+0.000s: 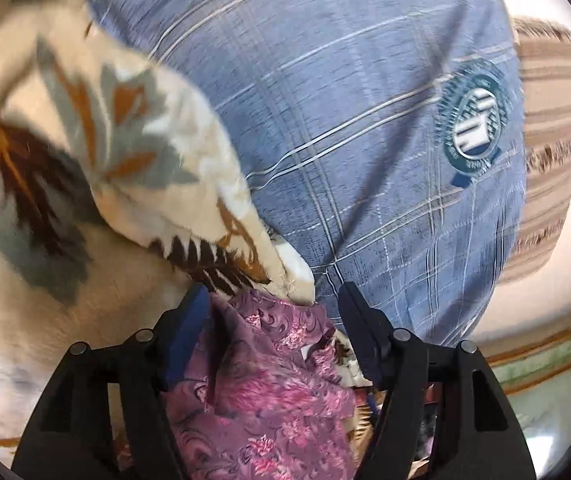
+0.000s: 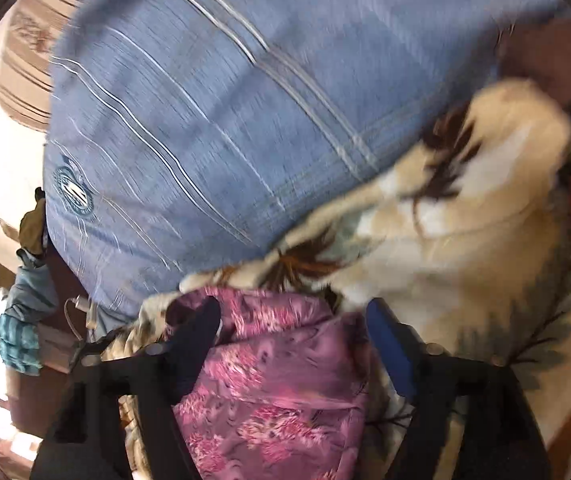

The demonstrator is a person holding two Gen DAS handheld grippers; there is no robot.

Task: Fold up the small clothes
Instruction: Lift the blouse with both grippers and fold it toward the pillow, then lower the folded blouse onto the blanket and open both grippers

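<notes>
Bedding fills both views. Nearest me, the shiny purple-pink patterned cloth lies between my left gripper and right gripper, both spread apart, apparently released to lie flat. Beyond the cloth: cream leaf-print fleece blanket, then blue striped pillow.

My left wrist camera looks along its fingers, close above the purple cloth, blue pillow at twelve o'clock. My right wrist camera faces likewise; both share cloth, pillow and blanket.

Purple garment shiny patterned cloth; blanket fuzzy plush; blue pillow matt woven.
</notes>
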